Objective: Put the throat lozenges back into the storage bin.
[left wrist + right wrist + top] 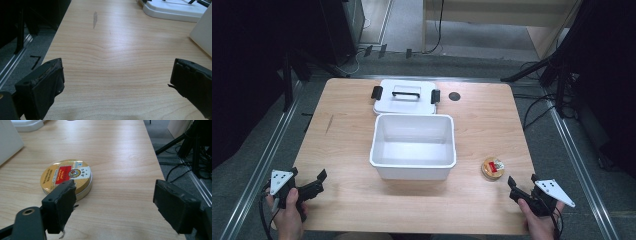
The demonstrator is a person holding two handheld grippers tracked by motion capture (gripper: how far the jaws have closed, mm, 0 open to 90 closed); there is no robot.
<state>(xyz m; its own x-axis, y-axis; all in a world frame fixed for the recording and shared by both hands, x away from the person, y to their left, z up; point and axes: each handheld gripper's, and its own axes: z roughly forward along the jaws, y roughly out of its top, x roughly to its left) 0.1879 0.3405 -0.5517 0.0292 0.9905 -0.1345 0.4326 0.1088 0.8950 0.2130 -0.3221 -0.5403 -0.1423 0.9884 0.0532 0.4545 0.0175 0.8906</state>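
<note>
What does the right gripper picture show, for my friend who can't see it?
A round gold tin with a red label lies flat on a wooden table. The right gripper is open in front of it, its jaws wide apart.

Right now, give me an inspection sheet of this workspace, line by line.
Surface: wooden table, one dark streak near its left edge, a dark round spot at the far side.
Job's things: white bin, open and empty, at centre; its white lid with black handle and clips lying flat behind it; round gold tin right of the bin, closed.
Clutter: nothing seen.
Grippers: left gripper and right gripper both open, empty, near the front corners.
Cables: loose ones on the floor at right.
Surroundings: grey floor, black stands, wooden furniture beyond.
</note>
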